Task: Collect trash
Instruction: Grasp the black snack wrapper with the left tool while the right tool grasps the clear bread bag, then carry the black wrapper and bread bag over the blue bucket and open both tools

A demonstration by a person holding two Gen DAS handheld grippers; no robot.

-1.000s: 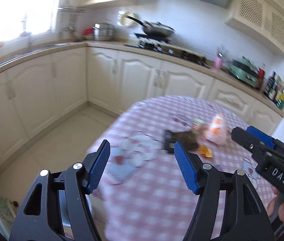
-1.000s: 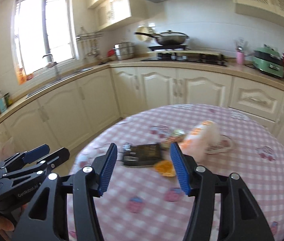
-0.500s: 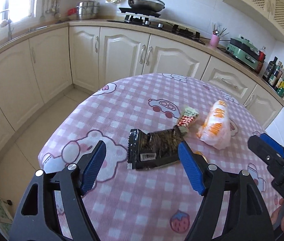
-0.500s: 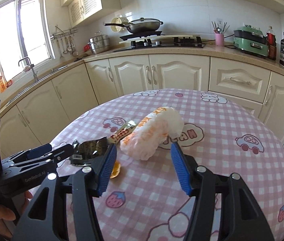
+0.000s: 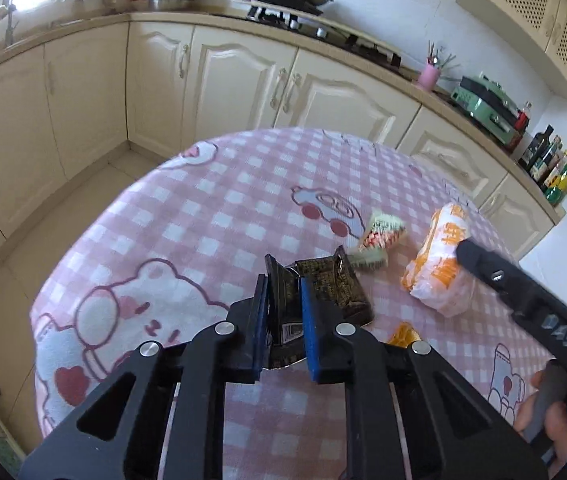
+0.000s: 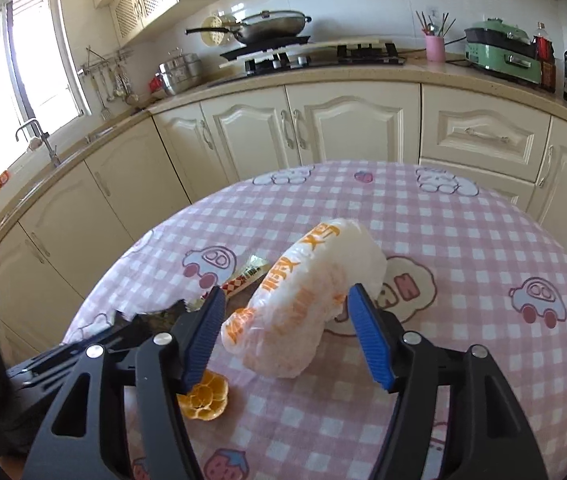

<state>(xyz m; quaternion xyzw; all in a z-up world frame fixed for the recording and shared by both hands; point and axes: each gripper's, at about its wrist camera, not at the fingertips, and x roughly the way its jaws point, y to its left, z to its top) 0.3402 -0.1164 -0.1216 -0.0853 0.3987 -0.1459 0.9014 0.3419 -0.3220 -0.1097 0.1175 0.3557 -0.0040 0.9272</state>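
Trash sits mid-frame on the table [image 5: 211,216]: left gripper [image 5: 283,312] pinches the dark wrapper [image 5: 323,284] to lift it, while right gripper [image 6: 287,336] straddles the white bag [image 6: 303,296], spread for grasping.

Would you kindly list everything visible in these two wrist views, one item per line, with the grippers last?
Dark wrapper: one, black-brown, on the table, pinched between the left fingers.
White-and-orange bag: one, on the table between the open right fingers.
Small snack wrapper: one, red, white and green, beside the dark wrapper.
Orange peel: one, orange, on the cloth near the right gripper's left finger.
Table: one, round, pink-checked cartoon cloth.
Wok: one, grey, on the stove.
Steel pot: one, on the counter.
Pink utensil cup: one, on the counter.
Green appliance: one, on the counter.
Bottles: several, dark and green, at the counter's end.
Left gripper: black, blue pads, shut.
Right gripper: black, blue pads, open.
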